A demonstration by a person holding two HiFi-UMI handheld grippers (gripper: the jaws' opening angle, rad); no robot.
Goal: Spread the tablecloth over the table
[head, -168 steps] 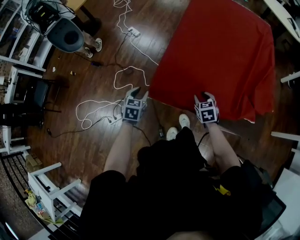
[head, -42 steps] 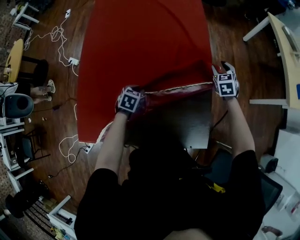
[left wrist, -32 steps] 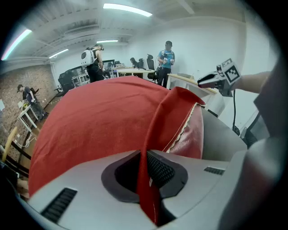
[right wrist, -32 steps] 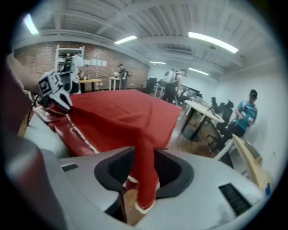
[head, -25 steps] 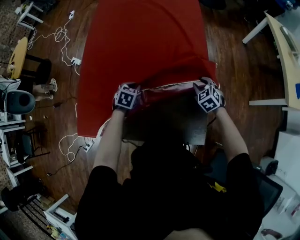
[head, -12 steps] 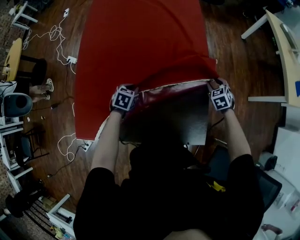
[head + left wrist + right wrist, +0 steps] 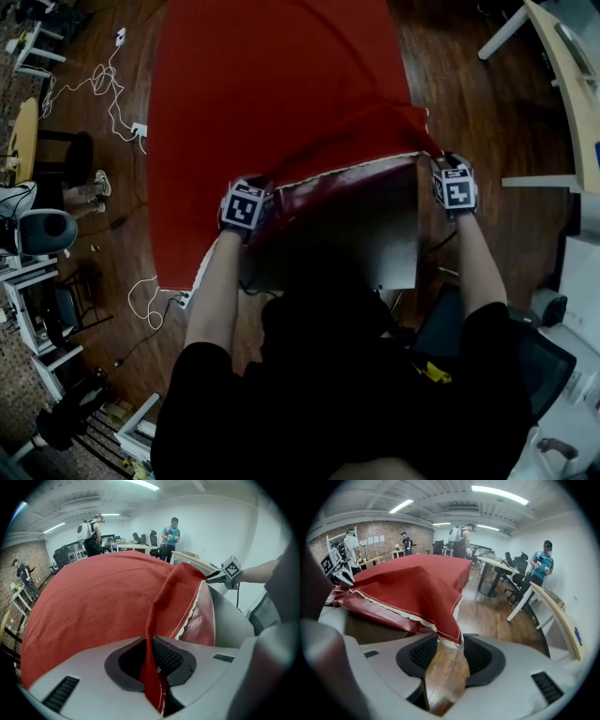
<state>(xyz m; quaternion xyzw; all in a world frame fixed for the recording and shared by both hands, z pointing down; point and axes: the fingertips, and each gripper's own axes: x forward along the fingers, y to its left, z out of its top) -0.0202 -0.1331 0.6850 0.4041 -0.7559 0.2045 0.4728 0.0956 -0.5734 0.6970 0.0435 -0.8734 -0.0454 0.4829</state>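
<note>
Dark wooden floor (image 7: pixel 459 94) surrounds the long table (image 7: pixel 375 248), whose near end lies bare at the lower centre of the head view. Over the rest lies the red tablecloth (image 7: pixel 272 84). Its long axis runs from me up to the top of the frame, and its near hem (image 7: pixel 347 172) stretches across from left to right, bunched and turned back so the glossy underside shows. My left gripper (image 7: pixel 255 186) is clamped on that hem left of centre, with the fabric pinched flat between its pads. My right gripper (image 7: pixel 450 161) has slid rightward over the last second, from nearer the middle of the hem out to the table's right edge. Its jaws have just been opening. The lace-trimmed corner (image 7: pixel 449 637) hangs between their tips, but the pads stand clear of it. I judge that 1 end of the hem is now let go at the right corner. The near strip of table is uncovered, so the cloth has yet to be drawn toward me.
</note>
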